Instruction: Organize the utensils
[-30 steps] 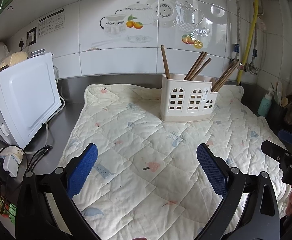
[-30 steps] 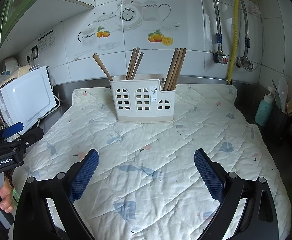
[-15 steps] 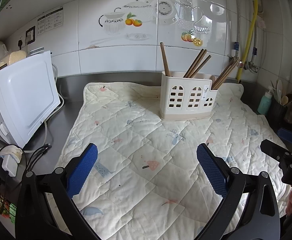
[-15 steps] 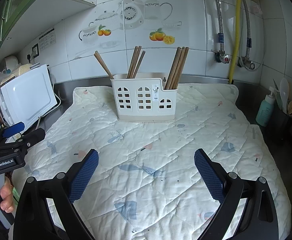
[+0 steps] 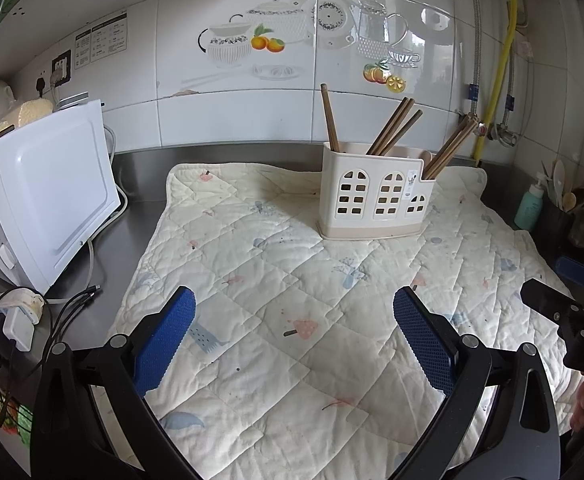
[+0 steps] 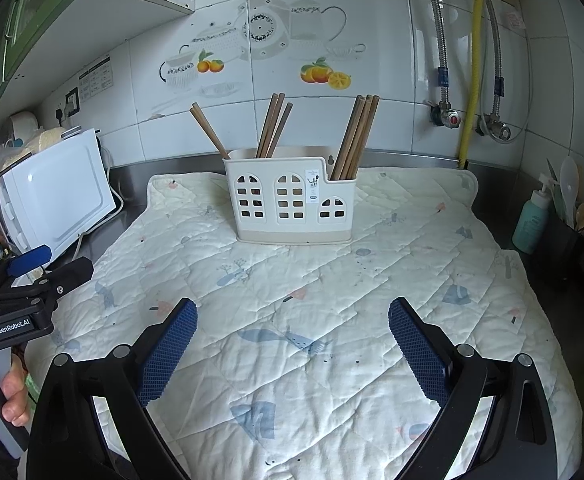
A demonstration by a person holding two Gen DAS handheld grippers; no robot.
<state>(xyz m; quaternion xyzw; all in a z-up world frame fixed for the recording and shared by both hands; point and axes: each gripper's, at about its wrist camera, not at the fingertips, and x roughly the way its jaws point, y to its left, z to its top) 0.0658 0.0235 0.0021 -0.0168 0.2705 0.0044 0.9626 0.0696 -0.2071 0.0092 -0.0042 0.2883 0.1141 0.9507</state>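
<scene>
A cream plastic utensil holder point(image 5: 373, 196) point(image 6: 292, 200) with three compartments stands on a quilted mat point(image 5: 292, 300) point(image 6: 311, 320) near the back wall. Wooden chopsticks point(image 5: 391, 128) point(image 6: 357, 136) stand in all three compartments: one in the left, a few in the middle, several in the right. My left gripper point(image 5: 292, 336) is open and empty, low over the mat, well in front of the holder. My right gripper point(image 6: 292, 344) is also open and empty over the mat. Each gripper shows at the edge of the other's view.
A white appliance point(image 5: 44, 192) stands on the steel counter at the left, with cables and a plug point(image 5: 16, 320) in front of it. A teal bottle point(image 6: 531, 220) and a dark pot with spoons point(image 6: 579, 232) stand at the right. Pipes run down the tiled wall.
Both grippers have drawn back slightly and tilted; the holder sits a little farther off in both views. Nothing was taken hold of or let go.
</scene>
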